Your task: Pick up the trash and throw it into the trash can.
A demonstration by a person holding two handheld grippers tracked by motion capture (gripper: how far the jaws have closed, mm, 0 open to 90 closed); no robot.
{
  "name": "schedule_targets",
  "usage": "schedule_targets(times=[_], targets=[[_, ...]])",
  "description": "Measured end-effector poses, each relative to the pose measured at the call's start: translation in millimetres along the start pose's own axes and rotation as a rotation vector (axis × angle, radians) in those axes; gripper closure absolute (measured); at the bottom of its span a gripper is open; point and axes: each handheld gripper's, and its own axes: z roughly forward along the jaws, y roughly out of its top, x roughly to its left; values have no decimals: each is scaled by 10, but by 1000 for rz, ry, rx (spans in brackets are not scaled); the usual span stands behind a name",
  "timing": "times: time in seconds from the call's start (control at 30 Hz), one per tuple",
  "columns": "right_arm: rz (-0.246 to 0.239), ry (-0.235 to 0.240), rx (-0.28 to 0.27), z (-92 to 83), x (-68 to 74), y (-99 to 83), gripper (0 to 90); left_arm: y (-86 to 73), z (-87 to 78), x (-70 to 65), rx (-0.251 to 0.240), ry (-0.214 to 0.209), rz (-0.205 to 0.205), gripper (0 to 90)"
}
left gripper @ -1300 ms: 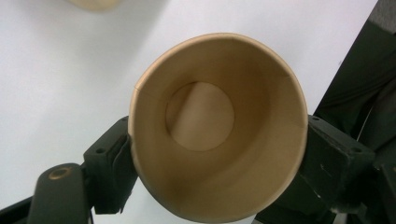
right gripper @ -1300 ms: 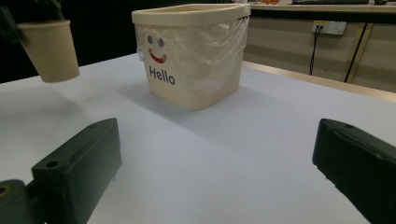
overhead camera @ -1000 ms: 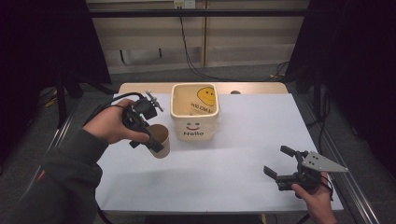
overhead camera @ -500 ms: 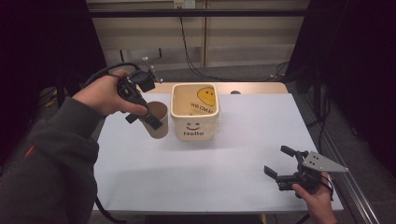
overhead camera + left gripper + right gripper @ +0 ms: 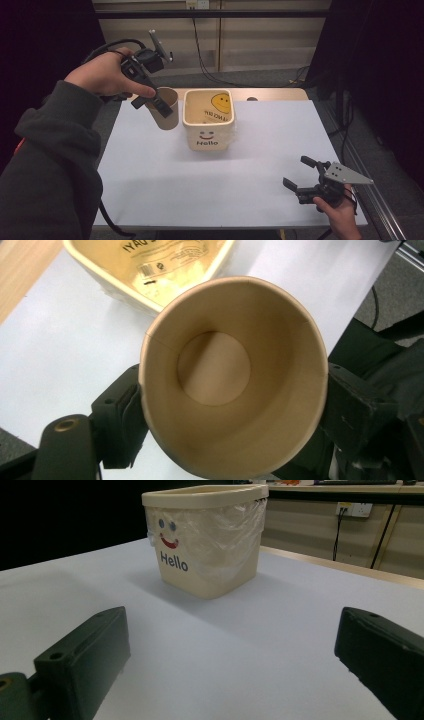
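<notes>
Paper cup (image 5: 232, 380) is off the table, pinched across its wall by the left gripper (image 5: 155, 102), just left of the bin (image 5: 208, 120) rim. Risk: thin brown paper, and the rim already looks squeezed oval, so more clamp force may crease it or let the tapered wall slip out; it could also clip the bin's rim. The bin is cream rigid plastic, squarish, with a clear liner. Right gripper (image 5: 305, 182) rests low over the white table (image 5: 165, 185), jaws spread, nothing between.
</notes>
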Motion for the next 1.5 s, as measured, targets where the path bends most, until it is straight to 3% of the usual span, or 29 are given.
schedule_targets(times=[0.03,0.07,0.4,0.47,0.5,0.67,1.07,1.33,1.5], targets=[[0,0,0,0,0,0,9,7,2,0,-12,4,-15,211],[5,0,-2,0,2,0,9,21,-8,19,-3,3,-1,211],[7,2,2,3,7,0,9,143,70,128,-14,30,-15,212],[4,1,4,1,3,-2,9,215,115,157,-31,39,-35,211],[4,1,4,1,2,-2,8,244,126,182,-22,37,-17,211],[6,2,6,-1,1,-6,8,362,198,222,-25,52,-18,211],[-1,-3,5,-3,-13,-12,9,732,430,316,-52,53,-49,211],[4,1,8,-6,-6,-11,9,795,490,374,-40,60,-48,212],[3,5,10,-6,-5,-10,9,805,604,406,-43,73,-73,208]])
